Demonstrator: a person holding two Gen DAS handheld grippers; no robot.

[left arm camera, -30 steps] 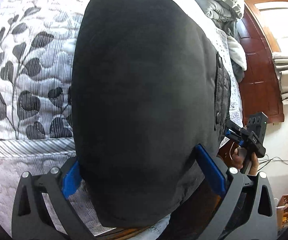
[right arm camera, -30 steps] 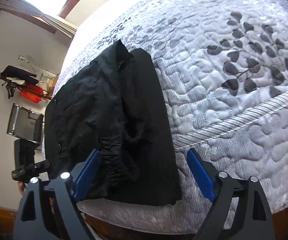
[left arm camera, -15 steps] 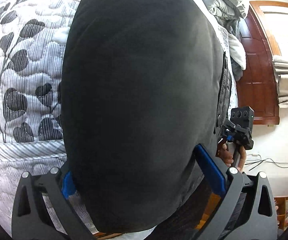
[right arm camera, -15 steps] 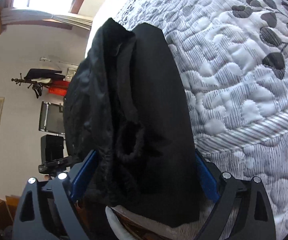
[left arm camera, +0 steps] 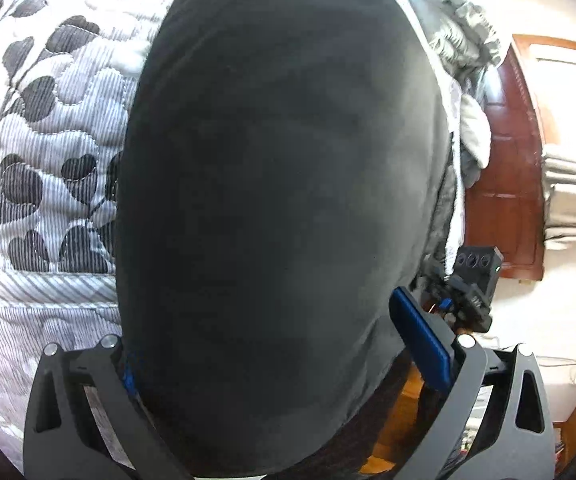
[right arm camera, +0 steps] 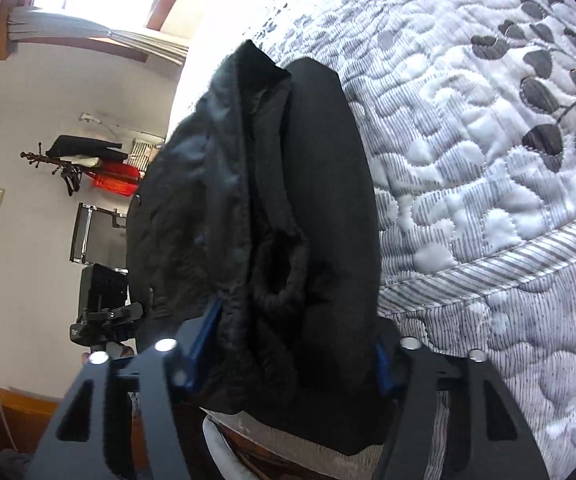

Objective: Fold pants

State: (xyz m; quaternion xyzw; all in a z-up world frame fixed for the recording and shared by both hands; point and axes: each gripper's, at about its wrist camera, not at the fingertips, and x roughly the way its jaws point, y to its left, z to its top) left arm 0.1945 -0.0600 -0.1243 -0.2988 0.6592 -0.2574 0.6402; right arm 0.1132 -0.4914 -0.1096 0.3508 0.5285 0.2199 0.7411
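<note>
A: Left wrist view first. Black pants (left arm camera: 279,208) fill nearly the whole frame, lying on the quilted bed (left arm camera: 47,128), long axis running straight away from the camera toward the far pillows. Near end sits right between the jaws of the left gripper (left arm camera: 288,344).

B: Jaw state there?

A: Spread wide. Right-hand blue pad (left arm camera: 422,340) clear of the cloth edge or barely brushing it; left-hand pad mostly buried behind the fabric. No pinch visible, so reading as not gripping. Right gripper (left arm camera: 464,300) visible past the far edge of the pants, low at the bed's side.

B: Right wrist view?

A: Same pants (right arm camera: 320,200), seen from the other edge. Bunched, rumpled layer on the left, smooth folded leg on the right, a rolled opening (right arm camera: 283,264) near the middle. Long axis again pointing away up the bed (right arm camera: 488,160). Near hem hanging over the bed edge, dead centre between the jaws of the right gripper (right arm camera: 288,344).

B: Closing?

A: Yes, jaws narrowing with the cloth stacked between them. Left blue pad (right arm camera: 203,336) already against the rumpled layer; right pad mostly hidden behind the smooth leg. Looks pressed on both sides, though right-side contact not fully visible.

B: Nearer hand?

A: Both at the near end. Right looks further committed. Likely next: lift near end, carry it along the long axis.
</note>
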